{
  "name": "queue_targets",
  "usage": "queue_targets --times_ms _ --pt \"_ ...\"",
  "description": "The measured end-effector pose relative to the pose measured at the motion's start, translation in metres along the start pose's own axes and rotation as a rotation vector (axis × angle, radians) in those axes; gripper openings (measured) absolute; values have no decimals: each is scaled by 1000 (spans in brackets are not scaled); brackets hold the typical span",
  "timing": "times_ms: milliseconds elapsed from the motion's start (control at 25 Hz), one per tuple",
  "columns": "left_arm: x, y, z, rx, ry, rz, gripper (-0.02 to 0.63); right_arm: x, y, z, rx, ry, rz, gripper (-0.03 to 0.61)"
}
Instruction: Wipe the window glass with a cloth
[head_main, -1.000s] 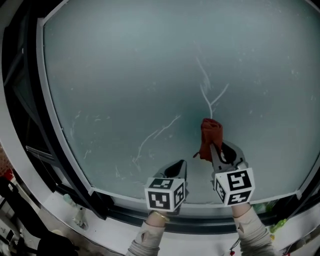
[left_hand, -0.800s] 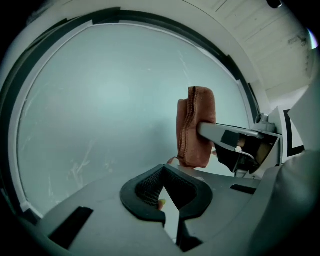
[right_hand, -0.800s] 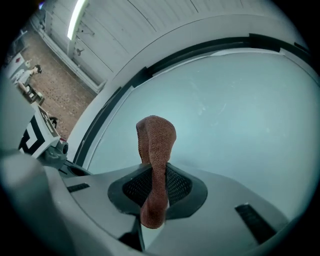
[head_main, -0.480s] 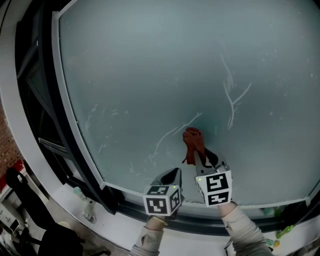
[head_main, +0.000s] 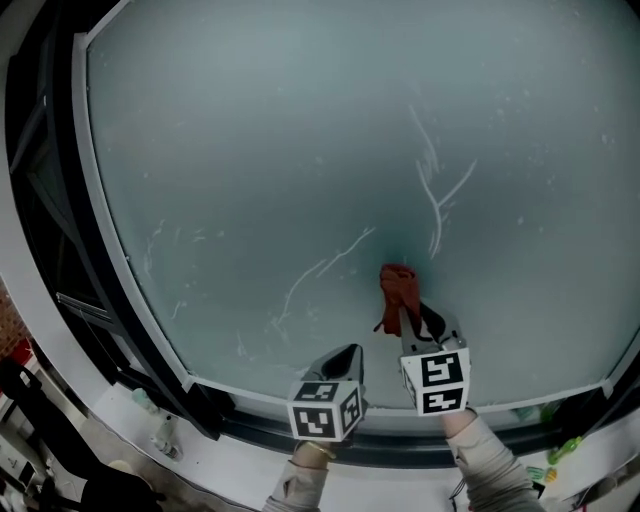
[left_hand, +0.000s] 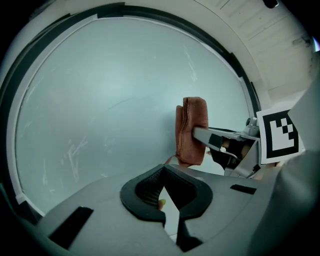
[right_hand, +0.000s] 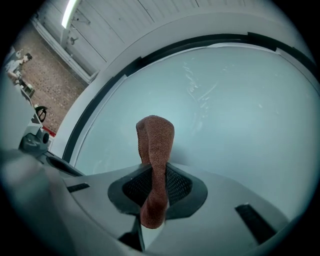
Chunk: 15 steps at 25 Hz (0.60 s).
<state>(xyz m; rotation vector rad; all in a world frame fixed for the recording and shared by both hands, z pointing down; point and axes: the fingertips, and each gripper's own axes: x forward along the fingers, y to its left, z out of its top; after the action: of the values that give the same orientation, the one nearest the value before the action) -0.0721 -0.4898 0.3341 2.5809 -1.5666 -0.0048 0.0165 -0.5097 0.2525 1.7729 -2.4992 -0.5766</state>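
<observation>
- The dark window frame (head_main: 62, 200) runs down the left edge, and the glass (head_main: 250, 120) fills nearly the whole head view
- Faint white marks (head_main: 160, 240) show on the left part of the pane, so I judge that area unwiped
- The left hand-held gripper (head_main: 345, 358) sits low near the bottom rail, its jaws pressed together on nothing, taking no part in the wiping
- A long thin streak (head_main: 330, 262) crosses the pane just left of the cloth
- The red-brown cloth (head_main: 398, 290) is pinched upright in the right hand-held gripper (head_main: 412, 318), its bunched top seemingly against the lower middle of the glass
- Up and right of the cloth, a forked set of streaks (head_main: 435, 200) is plain to see
- My reading: wiping is under way but early, since marks lie on both sides of the cloth and most of the pane is yet to be covered
</observation>
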Motion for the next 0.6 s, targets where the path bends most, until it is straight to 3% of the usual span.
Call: queue_targets --times_ms 600 --pt "60 -117 -11 24 26 -240 5 -86 -154 -45 -41 100 -308 49"
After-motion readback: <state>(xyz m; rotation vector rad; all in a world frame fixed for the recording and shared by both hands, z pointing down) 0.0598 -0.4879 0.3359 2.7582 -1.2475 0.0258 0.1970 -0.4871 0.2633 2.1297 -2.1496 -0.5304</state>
